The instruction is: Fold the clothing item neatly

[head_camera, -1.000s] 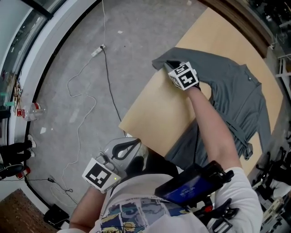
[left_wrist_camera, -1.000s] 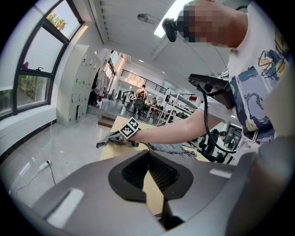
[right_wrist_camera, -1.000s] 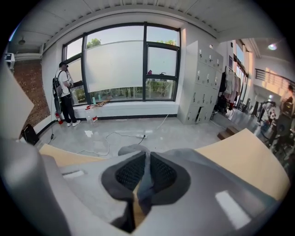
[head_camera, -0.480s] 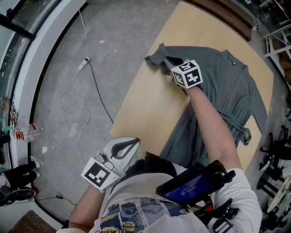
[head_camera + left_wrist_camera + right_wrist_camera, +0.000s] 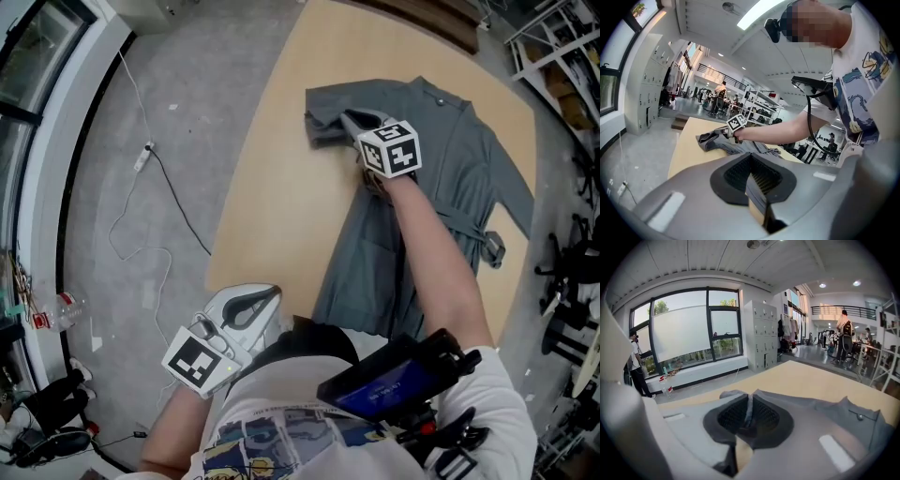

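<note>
A grey long-sleeved garment [image 5: 469, 178] lies spread on the pale wooden table [image 5: 272, 197], its hem at the near edge. My right gripper [image 5: 356, 120] is at the garment's left sleeve [image 5: 323, 117], shut on a thin fold of the grey cloth [image 5: 748, 409]; the bunched sleeve lies just beyond its tips. More of the garment, with a button [image 5: 857, 417], shows to the right in the right gripper view. My left gripper [image 5: 270, 292] hangs off the table by my waist, shut and empty [image 5: 751, 161]. It looks across at the sleeve [image 5: 710, 139].
The table's left edge [image 5: 239, 178] drops to a grey floor with a white cable [image 5: 155, 239] and a power strip [image 5: 142, 155]. A dark device [image 5: 394, 380] is strapped to my chest. Metal racks [image 5: 562, 56] stand past the table's right side.
My right gripper has pulled the sleeve away from the table's left edge, in over the garment. The left gripper has stayed low by my waist.
</note>
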Demonstrator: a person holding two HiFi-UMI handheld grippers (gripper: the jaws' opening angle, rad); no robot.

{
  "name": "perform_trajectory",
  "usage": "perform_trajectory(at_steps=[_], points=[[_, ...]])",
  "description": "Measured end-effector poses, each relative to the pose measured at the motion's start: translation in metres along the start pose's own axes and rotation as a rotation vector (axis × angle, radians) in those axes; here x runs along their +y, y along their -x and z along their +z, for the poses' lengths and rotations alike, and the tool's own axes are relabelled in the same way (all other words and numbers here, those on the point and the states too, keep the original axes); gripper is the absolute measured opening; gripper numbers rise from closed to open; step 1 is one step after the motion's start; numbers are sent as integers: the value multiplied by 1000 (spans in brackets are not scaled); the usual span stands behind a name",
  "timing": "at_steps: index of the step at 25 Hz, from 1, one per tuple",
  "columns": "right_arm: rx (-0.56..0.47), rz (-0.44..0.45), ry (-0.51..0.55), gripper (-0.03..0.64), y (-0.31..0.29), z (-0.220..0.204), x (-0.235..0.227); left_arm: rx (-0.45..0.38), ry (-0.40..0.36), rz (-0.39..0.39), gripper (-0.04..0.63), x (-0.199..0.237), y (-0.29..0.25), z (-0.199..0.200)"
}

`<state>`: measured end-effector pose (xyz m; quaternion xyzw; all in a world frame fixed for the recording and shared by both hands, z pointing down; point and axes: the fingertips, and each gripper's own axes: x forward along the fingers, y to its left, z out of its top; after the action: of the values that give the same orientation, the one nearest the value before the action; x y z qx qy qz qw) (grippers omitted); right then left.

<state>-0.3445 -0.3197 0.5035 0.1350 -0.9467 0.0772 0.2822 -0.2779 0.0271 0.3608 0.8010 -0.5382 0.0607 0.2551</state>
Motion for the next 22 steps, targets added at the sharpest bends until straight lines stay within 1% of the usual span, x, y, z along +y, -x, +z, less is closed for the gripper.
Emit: perform_trajectory(at_steps=[9,16,22], points=[[-16,-134,-61,34,68,-25,-82,36,-27,-83,8,-22,-33,0],[-13,-236,-111,34,124,-57,-137,59,-70,-155,8,-37,-64,7],[-5,-333,-170,34,174,-93,-187,115,-105,-209,8,-48,-86,4]])
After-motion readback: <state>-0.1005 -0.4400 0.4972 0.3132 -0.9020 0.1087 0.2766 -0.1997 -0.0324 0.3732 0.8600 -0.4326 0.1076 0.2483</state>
